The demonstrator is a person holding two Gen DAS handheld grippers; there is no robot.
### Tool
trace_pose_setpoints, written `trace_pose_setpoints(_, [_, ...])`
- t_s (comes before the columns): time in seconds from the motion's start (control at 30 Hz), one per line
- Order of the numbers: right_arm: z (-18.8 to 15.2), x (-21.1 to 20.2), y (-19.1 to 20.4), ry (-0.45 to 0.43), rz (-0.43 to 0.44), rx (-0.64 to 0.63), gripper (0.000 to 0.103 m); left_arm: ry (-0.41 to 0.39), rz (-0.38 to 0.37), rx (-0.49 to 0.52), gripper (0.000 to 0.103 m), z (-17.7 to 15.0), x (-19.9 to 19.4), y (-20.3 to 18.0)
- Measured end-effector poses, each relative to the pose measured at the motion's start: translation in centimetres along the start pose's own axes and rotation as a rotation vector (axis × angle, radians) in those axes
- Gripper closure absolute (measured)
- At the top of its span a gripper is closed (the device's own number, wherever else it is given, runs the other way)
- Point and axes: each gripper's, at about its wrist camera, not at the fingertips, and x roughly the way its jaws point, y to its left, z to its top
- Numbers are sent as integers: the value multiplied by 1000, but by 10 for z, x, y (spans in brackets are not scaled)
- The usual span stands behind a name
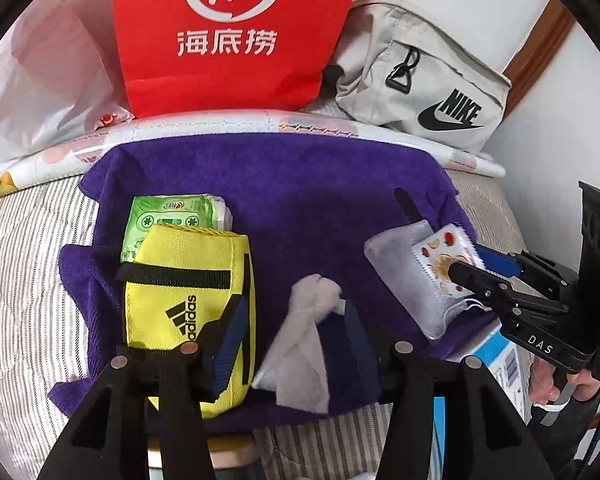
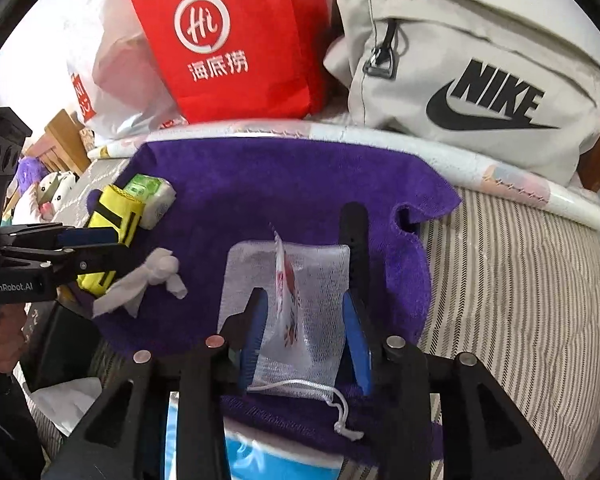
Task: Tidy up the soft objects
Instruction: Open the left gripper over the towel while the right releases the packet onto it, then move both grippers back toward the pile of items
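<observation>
The right gripper (image 2: 304,336) sits w/ its blue pads apart, either side of the white mesh pouch (image 2: 288,312), which lies flat on the purple towel (image 2: 284,184); the fruit-print sachet (image 2: 286,292) stands on edge on or in the mesh, can't tell which. In the left wrist view one finger of that gripper seems to press on the sachet (image 1: 444,256), but nothing is clamped yet. Risk here: mesh is slack, so if the pads close low they prob. pinch towel pile along w/ it and drag the whole cloth; close too high and only the sachet comes up, pouch stays behind. The drawstring (image 2: 340,412) trails toward the near edge and could snag on a finger. The left gripper (image 1: 296,340) is also spread wide, nothing held, hovering over the crumpled white tissue (image 1: 308,332), w/ its left pad right against the yellow adidas pouch (image 1: 192,304). A sloppy close there could nip the pouch instead of the tissue, or shove it into the green tissue pack (image 1: 176,220) just behind. Tissue is light, likely to tear or slide. Both tools work close together over one small towel on the bed (image 2: 512,288), so a knock btwn them is poss. The red bag (image 1: 236,36) and grey Nike bag (image 1: 420,80) at the back look well clear.
</observation>
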Motion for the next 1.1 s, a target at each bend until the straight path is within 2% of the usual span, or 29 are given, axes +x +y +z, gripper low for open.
trace_pose_setpoints(0.23, [-7, -31, 8, -43, -13, 0, 59, -37, 13, 15, 54, -11, -27, -7])
trace_pose_setpoints(0.33, [-12, -46, 15, -67, -22, -3, 56, -64, 41, 23, 54, -19, -42, -9])
trace_pose_setpoints(0.67, [-45, -94, 35, -154, -4, 63, 54, -162, 81, 31, 54, -67, -101, -4])
trace_pose_setpoints(0.73, [-55, -101, 41, -165, 4, 74, 54, -165, 65, 28, 54, -77, -108, -1])
trace_pose_setpoints(0.97, [-87, -114, 68, -134, 44, 55, 54, -165, 45, -5, 54, -118, -127, 16])
trace_pose_setpoints(1.1, [-106, -117, 86, -113, 71, 38, 54, -159, 67, -9, 54, -140, -129, 19])
